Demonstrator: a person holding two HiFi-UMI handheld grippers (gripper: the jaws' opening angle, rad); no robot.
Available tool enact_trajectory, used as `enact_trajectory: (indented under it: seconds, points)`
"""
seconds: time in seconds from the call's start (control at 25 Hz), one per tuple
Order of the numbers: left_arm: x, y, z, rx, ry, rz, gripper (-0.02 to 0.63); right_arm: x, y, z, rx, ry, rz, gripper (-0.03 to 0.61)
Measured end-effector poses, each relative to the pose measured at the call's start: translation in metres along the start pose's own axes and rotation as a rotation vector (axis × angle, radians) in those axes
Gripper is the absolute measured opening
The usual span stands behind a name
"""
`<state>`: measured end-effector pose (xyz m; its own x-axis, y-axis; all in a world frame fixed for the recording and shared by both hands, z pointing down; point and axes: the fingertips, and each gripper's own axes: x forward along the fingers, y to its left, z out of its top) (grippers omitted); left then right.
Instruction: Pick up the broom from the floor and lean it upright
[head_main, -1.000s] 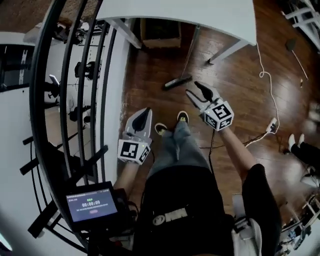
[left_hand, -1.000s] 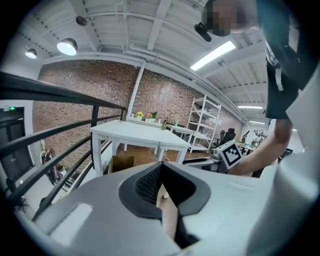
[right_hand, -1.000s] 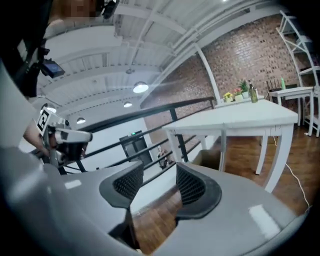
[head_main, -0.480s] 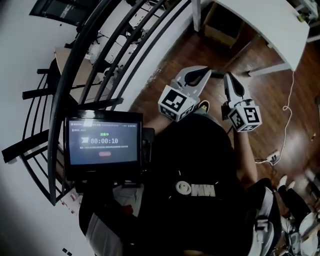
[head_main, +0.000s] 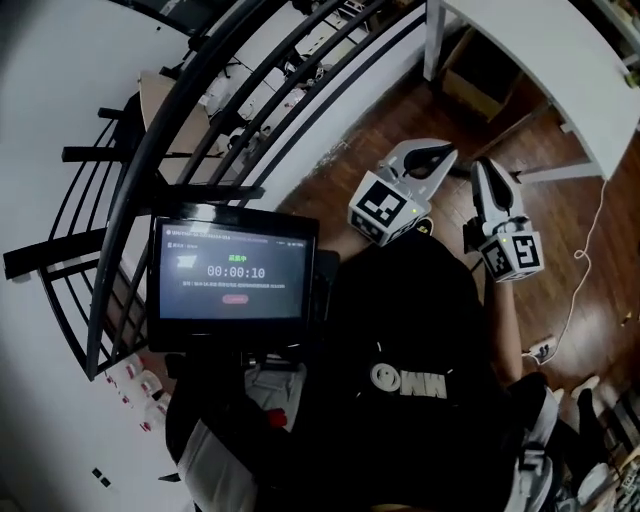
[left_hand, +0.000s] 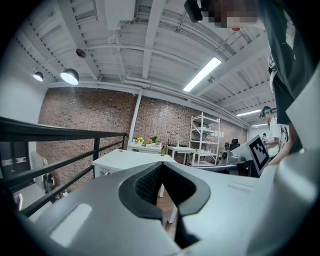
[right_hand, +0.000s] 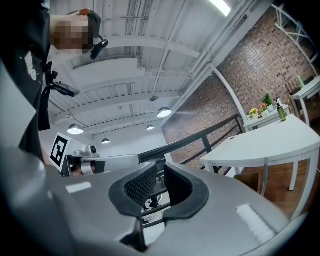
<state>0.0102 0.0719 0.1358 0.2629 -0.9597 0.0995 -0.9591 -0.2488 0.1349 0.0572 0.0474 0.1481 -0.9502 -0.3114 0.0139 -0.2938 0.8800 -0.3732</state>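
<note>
Head view looks steeply down over the person's black shirt (head_main: 410, 340). Both tongs are up in front of the chest, between one and two o'clock from the middle of the frame. The left gripper (head_main: 448, 154) points out toward two o'clock. The right gripper (head_main: 488, 170) sits just at its three o'clock side and points up toward twelve. Their tips are near each other but apart.

Checking the left gripper view now: its jaws meet at the tips, closed, with nothing between the pads. Past them I see a brick wall (left_hand: 90, 115) and the right gripper's marker cube out at three o'clock.

Right gripper view: the jaws have just been opening and now stand a narrow crack apart. Nothing is between them, and only the black railing (head_main: 200, 110) shows through the slit.

The broom I can't find in any of the three views. All I can say is that neither gripper has it.

Around the rig, a monitor (head_main: 235, 270) with a running timer sits at nine o'clock, tucked against the railing bars that sweep from seven o'clock up to twelve. The white table (head_main: 540, 60) fills the one o'clock corner. A brown box (head_main: 480, 85) stands under it on the wooden floor (head_main: 400, 110). A pale cable (head_main: 590, 250) trails across the boards at three o'clock.
</note>
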Motion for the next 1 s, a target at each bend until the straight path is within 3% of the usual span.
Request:
enact_trajectory:
  seconds: [1.0]
  points:
    - [0.004, -0.002, 0.01, 0.021, -0.016, -0.011, 0.018, -0.003, -0.013, -0.004, -0.041, 0.027, -0.072, 0.038]
